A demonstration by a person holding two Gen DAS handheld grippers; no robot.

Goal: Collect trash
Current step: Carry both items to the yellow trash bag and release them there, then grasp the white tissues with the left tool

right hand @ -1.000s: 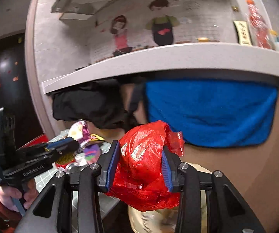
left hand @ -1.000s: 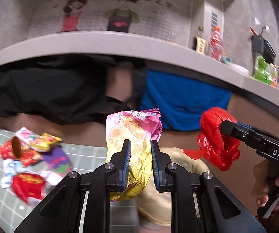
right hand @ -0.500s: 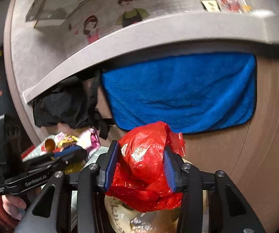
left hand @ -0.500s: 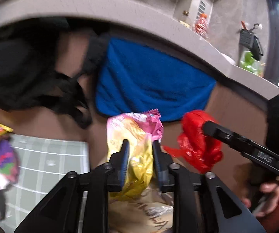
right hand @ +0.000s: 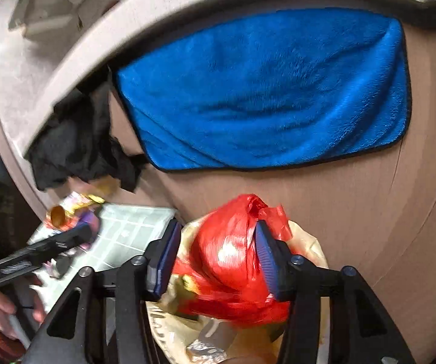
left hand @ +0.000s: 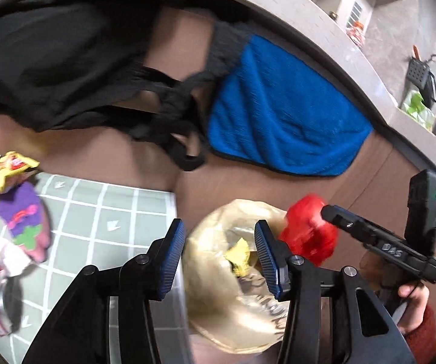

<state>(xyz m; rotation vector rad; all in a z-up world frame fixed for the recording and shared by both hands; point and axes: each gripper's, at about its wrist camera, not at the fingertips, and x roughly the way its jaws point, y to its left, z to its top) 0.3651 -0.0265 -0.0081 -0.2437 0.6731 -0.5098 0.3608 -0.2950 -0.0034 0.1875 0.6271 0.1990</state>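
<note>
Now the red plastic wrapper (right hand: 233, 261) sits between the right gripper (right hand: 215, 257) jaws, which have just been opening, over the beige bag (left hand: 218, 312); let it fall clear before withdrawing. The left gripper (left hand: 219, 257), also just opened, is empty, its yellow packet (left hand: 239, 257) inside. "DAS" reads on the right gripper; the bag's print is illegible.
</note>
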